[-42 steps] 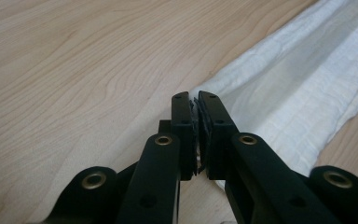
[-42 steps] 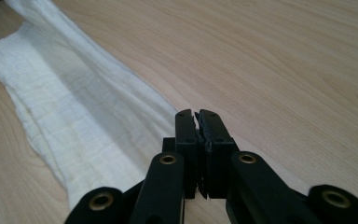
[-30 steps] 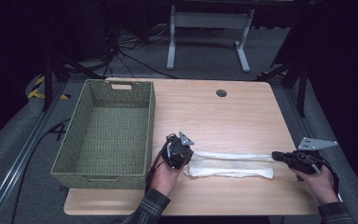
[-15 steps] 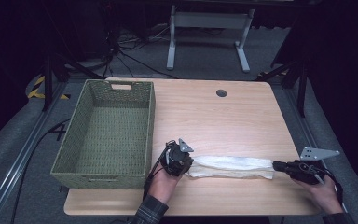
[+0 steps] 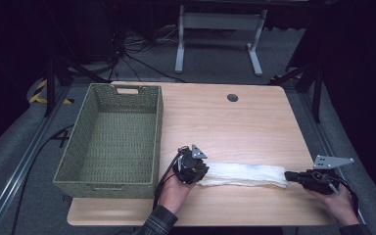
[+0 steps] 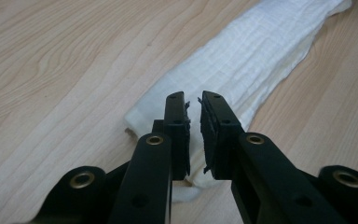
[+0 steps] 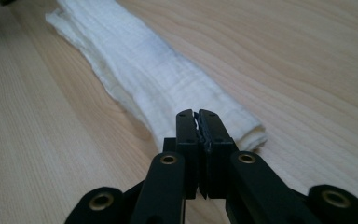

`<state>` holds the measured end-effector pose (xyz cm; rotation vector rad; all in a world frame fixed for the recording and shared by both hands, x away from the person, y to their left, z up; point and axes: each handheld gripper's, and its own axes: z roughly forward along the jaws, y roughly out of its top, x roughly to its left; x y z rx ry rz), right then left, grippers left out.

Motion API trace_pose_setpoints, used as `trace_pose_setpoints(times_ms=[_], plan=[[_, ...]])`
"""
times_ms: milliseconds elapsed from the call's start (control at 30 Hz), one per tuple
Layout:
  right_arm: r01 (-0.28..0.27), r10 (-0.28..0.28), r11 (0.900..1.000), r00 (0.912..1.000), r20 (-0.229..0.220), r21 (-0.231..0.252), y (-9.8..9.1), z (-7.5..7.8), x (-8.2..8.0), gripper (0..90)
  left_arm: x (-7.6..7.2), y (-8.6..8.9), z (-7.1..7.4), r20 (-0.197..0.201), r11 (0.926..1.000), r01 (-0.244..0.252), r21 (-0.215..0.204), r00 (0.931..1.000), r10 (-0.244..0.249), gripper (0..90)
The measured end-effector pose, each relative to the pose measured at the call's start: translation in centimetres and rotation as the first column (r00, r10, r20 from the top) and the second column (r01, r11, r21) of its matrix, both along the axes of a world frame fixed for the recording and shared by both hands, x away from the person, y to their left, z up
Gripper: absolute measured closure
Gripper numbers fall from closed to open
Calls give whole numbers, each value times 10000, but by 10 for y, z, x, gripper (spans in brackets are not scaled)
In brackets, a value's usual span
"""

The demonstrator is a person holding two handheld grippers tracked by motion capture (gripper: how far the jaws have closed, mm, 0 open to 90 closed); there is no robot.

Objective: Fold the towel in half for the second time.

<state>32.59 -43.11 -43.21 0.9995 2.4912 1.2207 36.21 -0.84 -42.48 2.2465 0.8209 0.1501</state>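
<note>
A long folded white cloth (image 5: pixel 245 175) (image 6: pixel 261 60) (image 7: pixel 144 70) lies flat near the front edge of the wooden table (image 5: pixel 225 122). At the cloth's left end my left gripper (image 5: pixel 203 172) (image 6: pixel 193 100) hangs just above the fabric. Its jaws stand a narrow gap apart, have just been opening a little, and pinch nothing. My right gripper (image 5: pixel 288 175) (image 7: pixel 197 114) meets the cloth's right end, tips resting over the folded edge. Its jaws have just closed, pad against pad, with no fabric visible between them.
An empty green woven basket (image 5: pixel 107 188) stands on the left part of the table, close to my left hand. A small dark round hole (image 5: pixel 232 97) sits near the far edge. Bare wood stretches beyond the cloth.
The cloth and both grippers have shifted slightly toward the table's front edge. The cloth now lies a little straighter and flatter.
</note>
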Motion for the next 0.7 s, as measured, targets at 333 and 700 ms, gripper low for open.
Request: trace_pose_setpoints(times_ms=[333,700], plan=[[-220,170,9961,9981,-591,-854,6,-13,-1,893,5,-2,-25,-1505,9967,679,441,9868,-605,889],[-136,63,9886,9988,-490,-1503,11,-16,2,897,-4,1,-23,-1189,9958,859,309,9895,-816,794]])
